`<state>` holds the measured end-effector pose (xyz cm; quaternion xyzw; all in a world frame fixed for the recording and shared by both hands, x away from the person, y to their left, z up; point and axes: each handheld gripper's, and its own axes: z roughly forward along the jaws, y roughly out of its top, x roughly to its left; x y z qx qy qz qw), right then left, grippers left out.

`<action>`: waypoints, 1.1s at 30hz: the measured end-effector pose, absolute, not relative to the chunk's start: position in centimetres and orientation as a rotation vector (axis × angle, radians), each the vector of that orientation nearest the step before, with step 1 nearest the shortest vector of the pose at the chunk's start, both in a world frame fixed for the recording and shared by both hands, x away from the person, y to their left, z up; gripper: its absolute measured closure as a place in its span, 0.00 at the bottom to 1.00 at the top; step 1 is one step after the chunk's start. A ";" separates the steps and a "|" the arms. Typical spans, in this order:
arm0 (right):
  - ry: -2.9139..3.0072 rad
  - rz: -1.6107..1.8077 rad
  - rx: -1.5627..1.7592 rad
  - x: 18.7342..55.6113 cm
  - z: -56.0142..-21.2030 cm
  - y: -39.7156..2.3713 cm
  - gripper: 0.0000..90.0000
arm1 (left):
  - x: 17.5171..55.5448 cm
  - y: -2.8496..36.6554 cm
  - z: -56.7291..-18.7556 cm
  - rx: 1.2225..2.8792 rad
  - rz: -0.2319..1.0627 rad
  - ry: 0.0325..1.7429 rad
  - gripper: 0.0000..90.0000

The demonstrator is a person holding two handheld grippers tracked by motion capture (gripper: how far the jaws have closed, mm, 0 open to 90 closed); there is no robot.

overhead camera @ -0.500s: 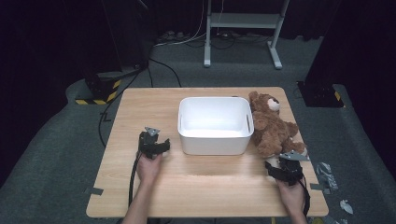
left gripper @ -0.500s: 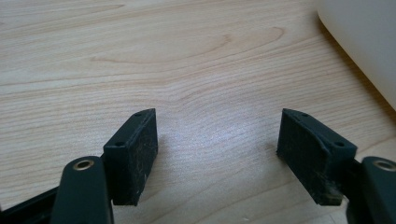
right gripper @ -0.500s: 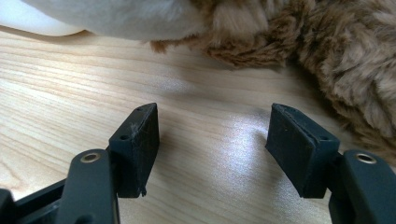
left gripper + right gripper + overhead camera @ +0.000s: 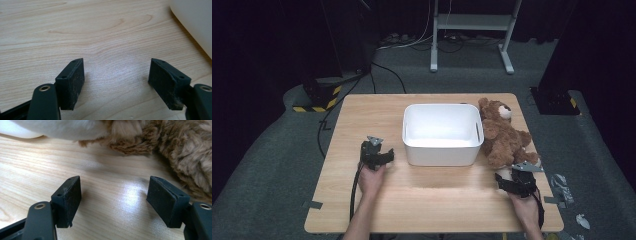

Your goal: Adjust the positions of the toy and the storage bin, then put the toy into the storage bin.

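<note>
A brown teddy bear (image 4: 501,131) lies on the wooden table (image 4: 362,115), against the right side of a white plastic bin (image 4: 442,134). My right gripper (image 4: 512,179) rests on the table just in front of the bear's legs, its jaws open over bare wood; the bear's fur (image 4: 175,147) is close ahead. My left gripper (image 4: 382,156) sits left of the bin, open, with bare wood between its pads (image 4: 72,83) and the bin's wall (image 4: 195,20) at the far right.
The bin looks empty inside. Dark carpet surrounds the table; a metal stand (image 4: 472,35) stands beyond it, a black-and-yellow base (image 4: 317,97) at far left, and crumpled scraps (image 4: 562,185) on the floor at right.
</note>
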<state>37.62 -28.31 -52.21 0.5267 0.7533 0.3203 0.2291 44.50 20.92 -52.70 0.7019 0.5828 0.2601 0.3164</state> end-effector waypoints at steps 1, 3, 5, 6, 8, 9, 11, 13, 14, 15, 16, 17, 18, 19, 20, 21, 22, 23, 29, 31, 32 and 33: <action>2.090 0.883 1.443 37.5 -52.1 -28.4 0.34 | 44.5 20.9 -52.7 1.848 0.685 1.534 0.32; 2.100 0.895 1.431 37.2 -52.0 -28.7 0.39 | 44.5 20.9 -52.7 1.847 0.685 1.535 0.32; 2.103 0.945 1.455 37.0 -52.0 -29.0 0.39 | 44.5 20.9 -52.7 1.848 0.685 1.535 0.32; 2.111 0.961 1.465 36.9 -51.9 -29.2 0.38 | 44.5 20.9 -52.7 1.848 0.685 1.535 0.32; 2.106 0.980 1.472 36.7 -51.9 -29.3 0.37 | 44.5 20.9 -52.7 1.846 0.685 1.536 0.32; 2.099 0.982 1.482 36.6 -52.0 -29.3 0.36 | 44.5 20.9 -52.7 1.847 0.685 1.535 0.32; 2.103 0.978 1.479 36.6 -51.9 -29.4 0.35 | 44.5 20.9 -52.7 1.847 0.685 1.536 0.32; 2.102 0.995 1.497 36.4 -51.8 -29.4 0.33 | 44.5 20.9 -52.7 1.848 0.685 1.534 0.32; 2.095 1.001 1.484 36.4 -51.7 -29.5 0.33 | 44.5 20.9 -52.7 1.849 0.685 1.534 0.32; 2.084 1.011 1.479 36.4 -51.6 -29.5 0.32 | 44.5 20.9 -52.7 1.849 0.685 1.534 0.32; 2.082 1.023 1.481 36.3 -51.4 -29.5 0.32 | 44.5 20.9 -52.7 1.849 0.685 1.534 0.32; 2.068 1.034 1.480 36.2 -51.4 -29.5 0.31 | 44.5 20.9 -52.7 1.849 0.685 1.534 0.32; 2.067 1.040 1.478 36.2 -51.3 -29.6 0.32 | 44.5 20.9 -52.7 1.849 0.685 1.534 0.32; 2.066 1.050 1.479 36.1 -51.2 -29.6 0.32 | 44.5 20.9 -52.7 1.847 0.684 1.535 0.32; 2.066 1.050 1.479 36.1 -51.2 -29.6 0.32 | 44.5 20.9 -52.7 1.847 0.684 1.535 0.32; 2.065 1.074 1.483 36.0 -51.2 -29.6 0.34 | 44.5 20.9 -52.7 1.849 0.683 1.533 0.32; 2.065 1.074 1.483 36.0 -51.2 -29.6 0.34 | 44.5 20.9 -52.7 1.849 0.683 1.533 0.32; 2.058 1.086 1.508 35.9 -51.2 -29.7 0.35 | 44.5 20.9 -52.7 1.850 0.683 1.532 0.32; 2.056 1.098 1.498 35.5 -50.6 -29.9 0.33 | 44.5 20.9 -52.7 1.848 0.684 1.535 0.32; 2.038 1.130 1.499 35.5 -50.5 -30.2 0.30 | 44.5 20.9 -52.7 1.847 0.684 1.536 0.32; 2.031 1.148 1.509 35.4 -50.4 -30.3 0.29 | 44.5 20.9 -52.7 1.847 0.684 1.536 0.32; 2.027 1.158 1.510 35.4 -50.4 -30.4 0.29 | 44.5 20.9 -52.7 1.848 0.684 1.536 0.32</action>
